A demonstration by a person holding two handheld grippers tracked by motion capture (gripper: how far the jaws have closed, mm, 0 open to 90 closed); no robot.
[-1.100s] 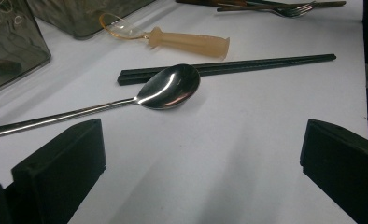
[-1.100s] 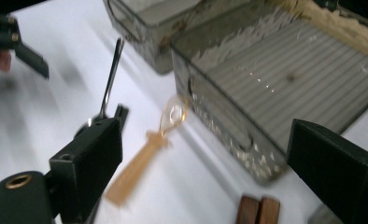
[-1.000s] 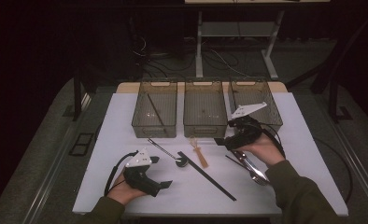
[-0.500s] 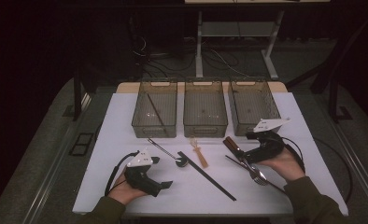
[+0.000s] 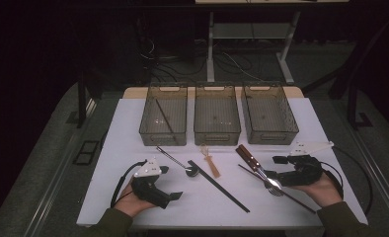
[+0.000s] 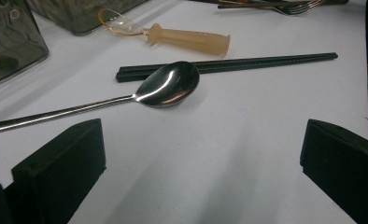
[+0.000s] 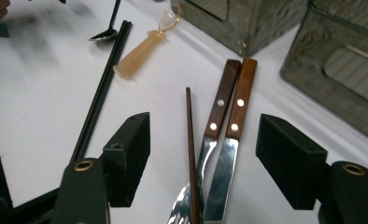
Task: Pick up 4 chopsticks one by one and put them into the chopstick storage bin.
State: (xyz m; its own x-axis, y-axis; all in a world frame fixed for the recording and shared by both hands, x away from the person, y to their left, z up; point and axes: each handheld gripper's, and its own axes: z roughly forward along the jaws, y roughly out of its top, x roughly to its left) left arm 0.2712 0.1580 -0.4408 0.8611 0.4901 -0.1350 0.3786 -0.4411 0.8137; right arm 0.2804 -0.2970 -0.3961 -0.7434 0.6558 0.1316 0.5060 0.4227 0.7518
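A wooden-handled fork (image 7: 218, 102) and knife (image 7: 238, 102) lie side by side on the white table, with a thin brown chopstick (image 7: 190, 140) beside them. My right gripper (image 7: 203, 154) points at them with one jaw on each side. Its jaws have just been closing, and the pads stand clear of all three pieces. In the high view this right gripper (image 5: 275, 168) lies at the right end of the fork (image 5: 274, 185). My left gripper (image 5: 170, 182) rests wide open at the front left, with a long steel spoon (image 6: 168, 84) just ahead of it.
A pair of black chopsticks (image 5: 217, 185) lies diagonally in the middle, beside an amber-handled utensil (image 5: 211, 163). Three grey bins stand in a row at the back: the left bin (image 5: 164, 133) holds a dark chopstick (image 5: 164, 114); middle bin (image 5: 217, 134) and right bin (image 5: 271, 134) follow.
My right hand has moved right and toward the near edge, from above the knife handles to beside the fork's head, and its jaws have narrowed. The left hand has stayed put.
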